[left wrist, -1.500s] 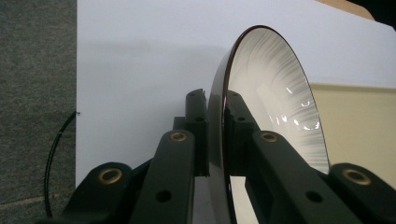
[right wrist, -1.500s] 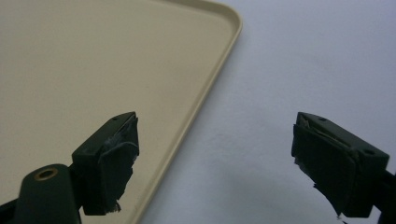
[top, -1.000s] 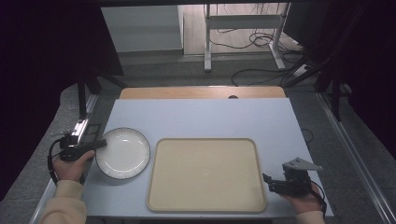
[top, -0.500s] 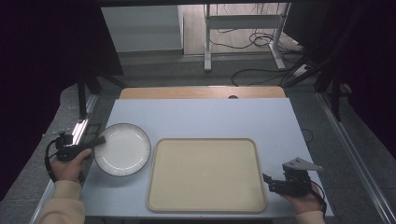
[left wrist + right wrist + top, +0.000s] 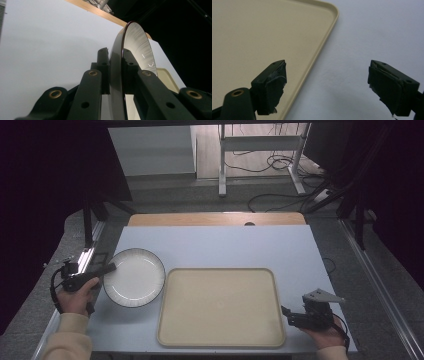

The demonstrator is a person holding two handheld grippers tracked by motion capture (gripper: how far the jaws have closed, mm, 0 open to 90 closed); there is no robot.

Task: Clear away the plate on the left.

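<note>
A white plate with a dark rim (image 5: pixel 135 277) is at the table's left, beside the beige tray (image 5: pixel 220 307). My left gripper (image 5: pixel 111 267) is shut on the plate's left rim. In the left gripper view both black jaws clamp the plate (image 5: pixel 136 42) edge-on, with the left gripper (image 5: pixel 115 52) pinching rim from both sides. My right gripper (image 5: pixel 286 312) rests by the tray's right edge near the front, open. In the right gripper view the right gripper (image 5: pixel 327 82) straddles the tray (image 5: pixel 262 32) rim and bare table, holding nothing.
The pale blue table (image 5: pixel 225 245) has a wooden strip (image 5: pixel 215 219) along its far edge. Dark frame posts and cables stand beyond it. The plate's right rim comes close to the tray's left edge.
The plate in my left gripper looks slightly larger and higher in the high view, as if lifted a little. My left hand shifted slightly. The right hand has not moved.
</note>
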